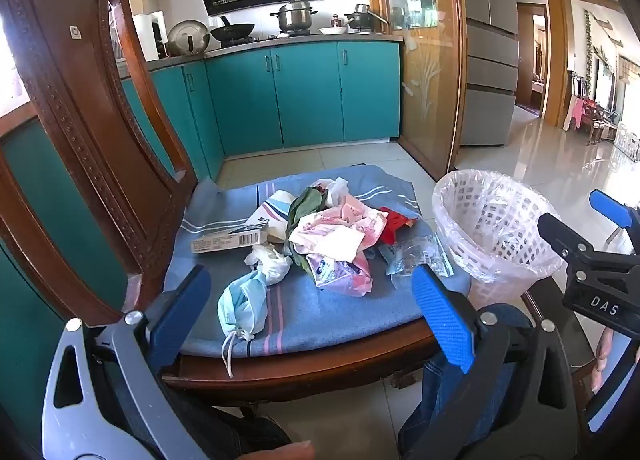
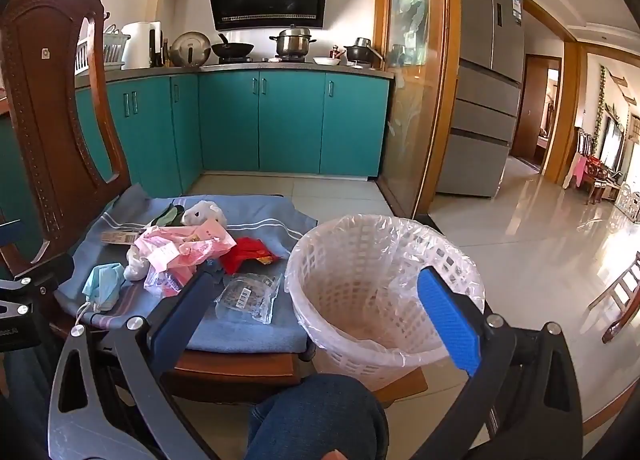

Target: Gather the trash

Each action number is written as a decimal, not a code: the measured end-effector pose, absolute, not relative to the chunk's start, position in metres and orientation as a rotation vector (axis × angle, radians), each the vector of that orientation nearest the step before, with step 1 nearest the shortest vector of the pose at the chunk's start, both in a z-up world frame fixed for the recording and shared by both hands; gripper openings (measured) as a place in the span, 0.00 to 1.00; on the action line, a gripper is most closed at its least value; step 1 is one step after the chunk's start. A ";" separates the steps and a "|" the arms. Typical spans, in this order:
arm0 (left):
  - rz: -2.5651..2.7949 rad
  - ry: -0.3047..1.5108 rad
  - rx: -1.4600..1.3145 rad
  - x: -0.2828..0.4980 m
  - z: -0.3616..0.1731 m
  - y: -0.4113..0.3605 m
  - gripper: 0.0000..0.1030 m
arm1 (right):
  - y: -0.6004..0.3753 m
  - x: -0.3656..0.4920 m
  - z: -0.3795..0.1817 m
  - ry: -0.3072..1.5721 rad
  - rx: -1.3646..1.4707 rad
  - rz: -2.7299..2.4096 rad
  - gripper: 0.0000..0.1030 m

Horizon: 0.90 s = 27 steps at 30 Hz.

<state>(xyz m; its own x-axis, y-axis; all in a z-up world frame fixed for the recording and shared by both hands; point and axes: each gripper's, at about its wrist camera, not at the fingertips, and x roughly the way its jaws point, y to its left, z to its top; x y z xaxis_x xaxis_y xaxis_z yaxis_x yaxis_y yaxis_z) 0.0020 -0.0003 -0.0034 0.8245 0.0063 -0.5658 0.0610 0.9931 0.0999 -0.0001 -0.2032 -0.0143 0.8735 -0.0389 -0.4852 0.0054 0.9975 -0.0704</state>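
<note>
Both grippers idle, nothing held. Left gripper [image 1: 312, 308] jaws wide apart, hovering over the near edge of the chair [image 1: 80, 108] seat, pointed down at the trash pile. Right gripper [image 2: 320, 316] jaws also wide apart, empty, sitting above the bin [image 2: 360, 260] with its left finger over the seat and its right finger over the bin's rim.

Trash is all on the blue cushion [image 1: 320, 308]:
- mask [image 1: 240, 304], light blue, nearest the front edge, its cord hanging over the edge
- tissue [image 1: 272, 260] crumpled, just behind the mask
- box [image 1: 228, 238] with barcode, left side, lying flat
- pink bag [image 1: 340, 236] in the middle, heaped on other wrappers
- green wrapper [image 1: 306, 206] behind it, partly under the pink bag
- red wrapper [image 1: 394, 226] right of the pile
- clear packet [image 2: 248, 296] nearest the bin, flat on the cushion

Bin is white lattice with a clear liner, standing just beside the cushion on the right, touching its edge. It looks empty inside. A denim knee [image 2: 316, 416] shows at bottom of the right view
</note>
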 end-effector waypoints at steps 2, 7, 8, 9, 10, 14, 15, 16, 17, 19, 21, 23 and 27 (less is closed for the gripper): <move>-0.028 0.602 0.113 0.001 -0.004 0.000 0.97 | -0.203 -0.001 -0.014 0.508 -0.067 -0.020 0.97; -0.026 0.607 0.111 0.000 -0.006 0.000 0.97 | -0.202 -0.002 -0.014 0.512 -0.067 -0.019 0.97; -0.026 0.609 0.111 0.001 -0.005 0.000 0.97 | -0.201 -0.003 -0.014 0.513 -0.067 -0.019 0.97; -0.026 0.611 0.110 0.001 -0.005 0.001 0.97 | -0.203 0.001 -0.015 0.516 -0.068 -0.014 0.97; -0.026 0.613 0.109 0.001 -0.005 0.001 0.97 | -0.202 0.001 -0.015 0.517 -0.069 -0.014 0.97; -0.027 0.618 0.108 0.001 -0.006 0.002 0.97 | -0.201 0.000 -0.016 0.520 -0.072 -0.015 0.97; -0.028 0.620 0.108 0.001 -0.007 0.002 0.97 | -0.201 0.000 -0.016 0.520 -0.070 -0.018 0.97; -0.028 0.622 0.107 0.001 -0.007 0.002 0.97 | -0.201 0.000 -0.016 0.520 -0.071 -0.018 0.97; -0.029 0.623 0.107 0.000 -0.007 0.002 0.97 | -0.201 0.000 -0.016 0.519 -0.072 -0.018 0.97; -0.028 0.626 0.107 0.001 -0.008 0.002 0.97 | -0.201 0.000 -0.016 0.520 -0.071 -0.019 0.97; -0.029 0.629 0.110 0.000 -0.008 0.001 0.97 | -0.201 0.000 -0.016 0.520 -0.071 -0.019 0.97; -0.028 0.632 0.111 0.001 -0.009 0.001 0.97 | -0.201 0.000 -0.016 0.521 -0.070 -0.018 0.97; -0.026 0.637 0.110 0.000 -0.010 0.001 0.97 | -0.201 0.000 -0.016 0.521 -0.070 -0.019 0.97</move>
